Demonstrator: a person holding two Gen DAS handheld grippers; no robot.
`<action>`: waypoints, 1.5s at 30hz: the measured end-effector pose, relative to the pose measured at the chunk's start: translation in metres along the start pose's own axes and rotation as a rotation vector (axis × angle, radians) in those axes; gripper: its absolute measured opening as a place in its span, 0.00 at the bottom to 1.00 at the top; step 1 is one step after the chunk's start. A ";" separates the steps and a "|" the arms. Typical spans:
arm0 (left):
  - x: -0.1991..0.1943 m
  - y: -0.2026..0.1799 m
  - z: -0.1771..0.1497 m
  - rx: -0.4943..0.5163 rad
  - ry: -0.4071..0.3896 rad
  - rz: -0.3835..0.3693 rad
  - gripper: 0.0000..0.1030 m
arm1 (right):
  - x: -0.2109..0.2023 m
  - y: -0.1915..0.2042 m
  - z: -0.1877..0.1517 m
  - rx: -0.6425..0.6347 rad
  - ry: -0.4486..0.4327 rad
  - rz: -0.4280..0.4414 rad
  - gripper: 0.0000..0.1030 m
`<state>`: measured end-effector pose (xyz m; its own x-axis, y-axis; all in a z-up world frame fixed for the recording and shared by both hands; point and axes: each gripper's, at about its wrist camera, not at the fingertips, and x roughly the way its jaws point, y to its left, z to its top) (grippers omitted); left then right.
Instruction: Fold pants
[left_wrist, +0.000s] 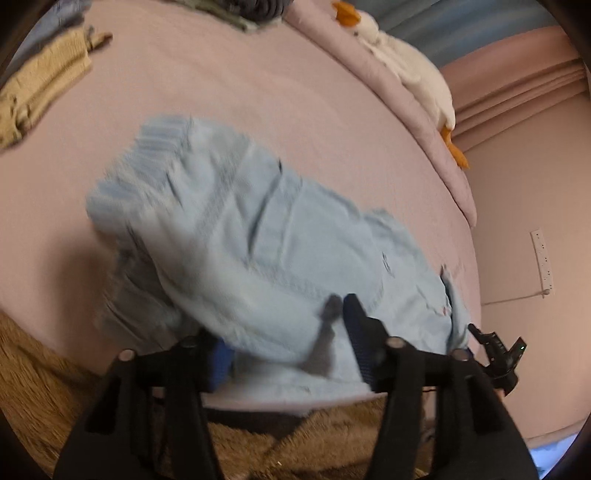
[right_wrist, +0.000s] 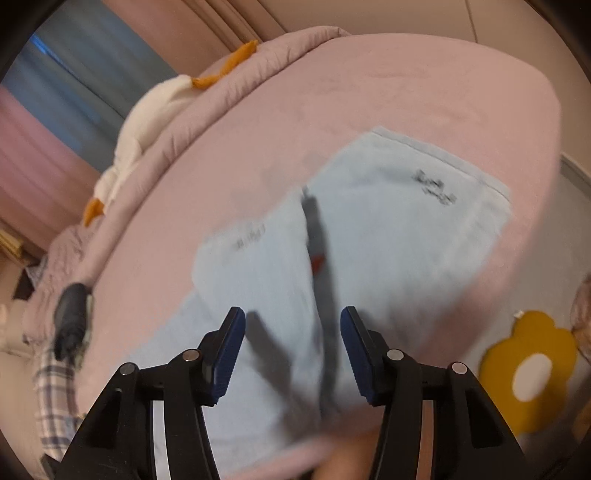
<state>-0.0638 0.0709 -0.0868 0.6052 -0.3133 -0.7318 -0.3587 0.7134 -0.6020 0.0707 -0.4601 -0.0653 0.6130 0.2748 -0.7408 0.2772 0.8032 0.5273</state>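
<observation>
Light blue pants lie crumpled on the pink bed sheet, ribbed waistband at the upper left. My left gripper is open; its left finger is tucked under the near edge of the cloth and its right finger rests on top. In the right wrist view the pants lie spread with two legs side by side and dark print on each. My right gripper is open just above the near part of the legs, holding nothing. Both views are blurred by motion.
A tan knit garment lies at the far left of the bed. A white plush goose lies on a rolled pink quilt along the far edge. A brown rug and a yellow flower mat lie on the floor.
</observation>
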 end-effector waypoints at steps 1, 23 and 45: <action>0.001 0.002 0.003 0.010 -0.019 -0.002 0.56 | 0.005 -0.001 0.003 0.004 0.007 0.005 0.52; -0.002 -0.006 0.027 0.112 0.005 -0.082 0.16 | -0.043 0.006 0.079 -0.082 -0.240 0.091 0.05; 0.031 0.009 -0.005 0.022 0.151 0.003 0.17 | -0.022 -0.109 0.040 0.178 -0.174 -0.186 0.04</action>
<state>-0.0515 0.0641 -0.1163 0.4894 -0.4008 -0.7745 -0.3440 0.7274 -0.5938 0.0570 -0.5751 -0.0902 0.6525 0.0247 -0.7574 0.5122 0.7222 0.4649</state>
